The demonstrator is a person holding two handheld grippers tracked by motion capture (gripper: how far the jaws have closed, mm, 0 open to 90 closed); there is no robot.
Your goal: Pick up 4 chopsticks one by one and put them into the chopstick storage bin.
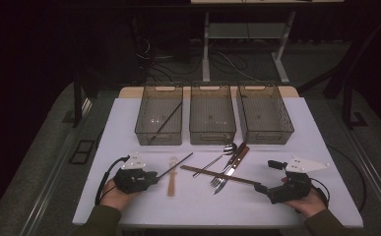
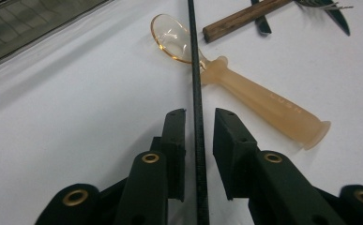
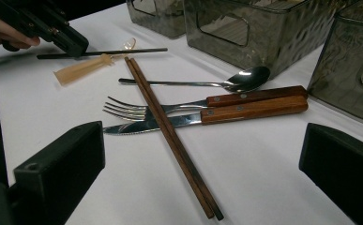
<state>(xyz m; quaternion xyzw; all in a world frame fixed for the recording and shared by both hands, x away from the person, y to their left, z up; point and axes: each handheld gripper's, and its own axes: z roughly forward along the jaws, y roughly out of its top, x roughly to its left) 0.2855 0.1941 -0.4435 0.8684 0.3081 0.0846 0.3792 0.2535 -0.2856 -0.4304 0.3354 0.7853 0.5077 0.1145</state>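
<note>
Straddling a thin black chopstick, the left gripper has its jaws a little apart, one on each side of the stick, with a sliver of gap showing on both sides (not clamped). That stick runs away from the jaws and crosses over the neck of a translucent amber plastic spoon lying flat on the white table.

In the high view the left gripper sits at the near left of the table, held in the person's left hand. The right gripper stands wide open, its jaws far apart and holding nothing, low over the table at the near right. Between those jaws lies a pair of brown wooden chopsticks, side by side, crossing over a fork and a knife, both with wooden handles. A metal spoon lies just beyond the fork.

Farther back three smoky see-through bins stand in a row at the table's far edge. The leftmost one holds another black stick, leaning across its inside.
</note>
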